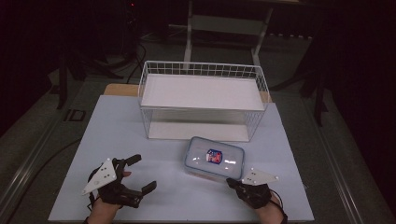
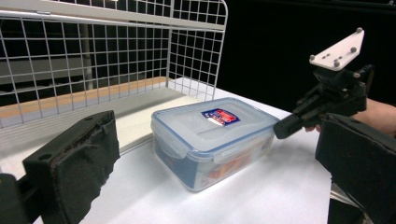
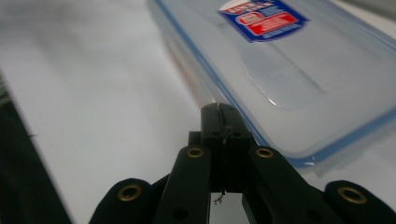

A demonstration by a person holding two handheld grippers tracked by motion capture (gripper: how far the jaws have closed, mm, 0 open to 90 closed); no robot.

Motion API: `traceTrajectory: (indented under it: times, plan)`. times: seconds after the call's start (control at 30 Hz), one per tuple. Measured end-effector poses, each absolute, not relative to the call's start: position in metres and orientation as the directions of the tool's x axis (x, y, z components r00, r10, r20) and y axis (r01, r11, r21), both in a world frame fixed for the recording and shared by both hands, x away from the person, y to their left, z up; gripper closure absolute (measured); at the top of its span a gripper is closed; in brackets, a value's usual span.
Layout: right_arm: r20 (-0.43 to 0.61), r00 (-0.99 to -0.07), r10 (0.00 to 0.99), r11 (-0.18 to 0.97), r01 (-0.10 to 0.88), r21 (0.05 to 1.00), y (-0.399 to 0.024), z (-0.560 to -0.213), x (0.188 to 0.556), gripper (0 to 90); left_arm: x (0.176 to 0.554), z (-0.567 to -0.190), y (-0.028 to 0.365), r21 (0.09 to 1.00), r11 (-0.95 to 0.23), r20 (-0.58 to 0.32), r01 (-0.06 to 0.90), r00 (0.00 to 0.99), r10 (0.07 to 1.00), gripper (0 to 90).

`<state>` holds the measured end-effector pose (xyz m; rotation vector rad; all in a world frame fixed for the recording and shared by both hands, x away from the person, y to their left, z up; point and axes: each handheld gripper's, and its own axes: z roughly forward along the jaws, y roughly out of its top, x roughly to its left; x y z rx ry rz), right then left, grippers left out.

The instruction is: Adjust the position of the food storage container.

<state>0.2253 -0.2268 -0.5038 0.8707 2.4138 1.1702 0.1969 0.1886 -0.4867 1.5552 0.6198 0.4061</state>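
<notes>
Fingers first: from the high view, the left gripper (image 1: 140,173) has its black jaws spread wide with nothing between them, resting on the pale blue table sheet (image 1: 116,135), while the right gripper (image 1: 232,183) has its jaws pressed together, tip right at the near edge of the clear rectangular plastic box with the blue-rimmed snap lid (image 1: 215,158). That box sits on the sheet just in front of the white wire two-level shelf basket (image 1: 203,100), not yet in it. Over to the left gripper view: two padded jaws stand far apart at either side, the box (image 2: 212,137) between and beyond them, and the other gripper (image 2: 285,127) pokes its closed tip against the box's lid rim. Now the right gripper view: closed jaws meet at the lid's blue edge (image 3: 261,135), touching or nearly so, gripping nothing. I'd judge it early going: the box looks merely nudged, and any lifting or shelving remains.
</notes>
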Motion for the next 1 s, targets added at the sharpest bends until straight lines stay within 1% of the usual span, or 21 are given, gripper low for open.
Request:
traceTrajectory:
  times: [0.23,0.6,0.8,0.83,0.9,0.93,0.97,1.0]
  plan:
    - [-0.027,-0.729,0.684,0.458,0.401,0.793,-0.240,-0.503,0.236,90.0,0.198,-0.487,0.188,0.989,-0.004,-0.117,0.150,0.788,0.605,0.0]
    - [-0.041,-0.708,0.705,0.455,0.408,0.792,-0.249,-0.503,0.245,90.0,0.198,-0.488,0.187,0.988,-0.003,-0.124,0.157,0.788,0.604,0.0]
    - [-0.016,-0.697,0.717,0.432,0.426,0.795,-0.254,-0.503,0.249,90.0,0.199,-0.488,0.185,0.985,-0.010,-0.134,0.175,0.790,0.598,0.0]
    - [0.003,-0.701,0.713,0.419,0.429,0.800,-0.254,-0.502,0.248,90.0,0.199,-0.487,0.184,0.983,-0.016,-0.135,0.181,0.788,0.600,0.0]
    - [0.006,-0.707,0.707,0.410,0.417,0.811,-0.254,-0.499,0.246,89.9,0.200,-0.486,0.182,0.981,-0.029,-0.133,0.190,0.782,0.609,0.0]
    - [0.012,-0.712,0.702,0.404,0.413,0.816,-0.254,-0.497,0.246,89.5,0.200,-0.485,0.180,0.981,-0.036,-0.127,0.188,0.782,0.610,0.0]
    - [0.023,-0.717,0.696,0.387,0.402,0.830,-0.255,-0.494,0.245,86.2,0.201,-0.484,0.179,0.983,-0.041,-0.119,0.182,0.782,0.612,0.0]
    - [0.023,-0.717,0.696,0.387,0.402,0.830,-0.255,-0.494,0.245,86.2,0.201,-0.484,0.179,0.983,-0.041,-0.119,0.182,0.782,0.612,0.0]
